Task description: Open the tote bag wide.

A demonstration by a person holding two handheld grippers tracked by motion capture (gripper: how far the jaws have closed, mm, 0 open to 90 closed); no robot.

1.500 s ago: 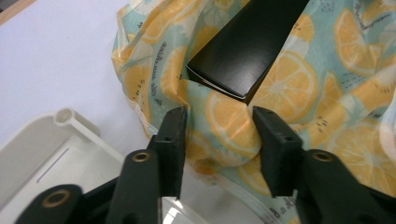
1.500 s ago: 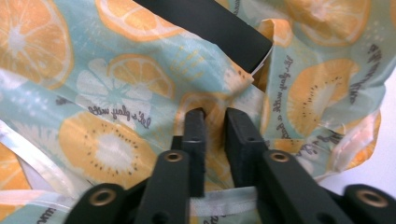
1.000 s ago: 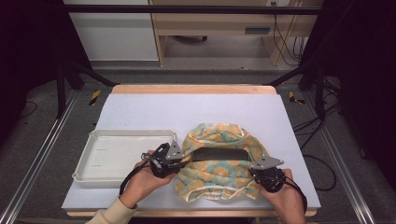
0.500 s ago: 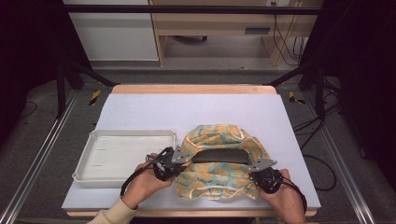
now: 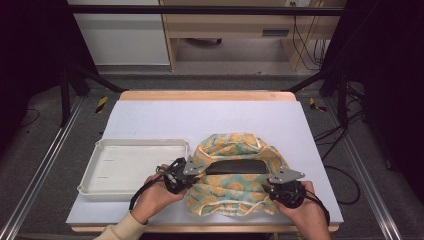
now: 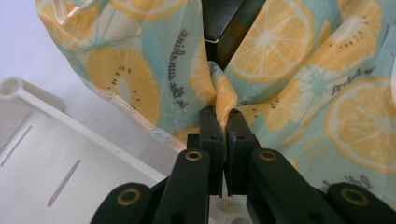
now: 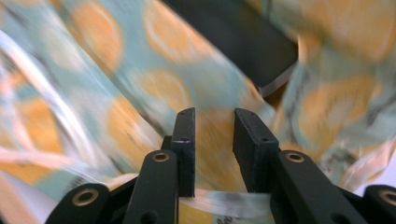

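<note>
— White covering [image 5: 165, 117] spreads over the wooden table; what sits at its left?

— An empty white tray [image 5: 131, 167], near the front edge. Just right of it the left gripper [image 5: 186, 172] meets the fruit-print cloth [image 5: 235, 192].

— Is it gripping?

— Yes. In the left gripper view its jaws are pinched together on a fold of the cloth [image 6: 224, 93], with the tray's rim [image 6: 70, 121] just beside.

— And the cloth itself?

— Bunched at front centre, draped around a flat black object [image 5: 235, 166] showing through a gap.

— The right side?

— The right gripper [image 5: 285, 189] sits at the cloth's right edge. In the right gripper view its jaws have just been opening; they stand narrowly apart, cloth [image 7: 140, 84] lying between them unclamped.
</note>
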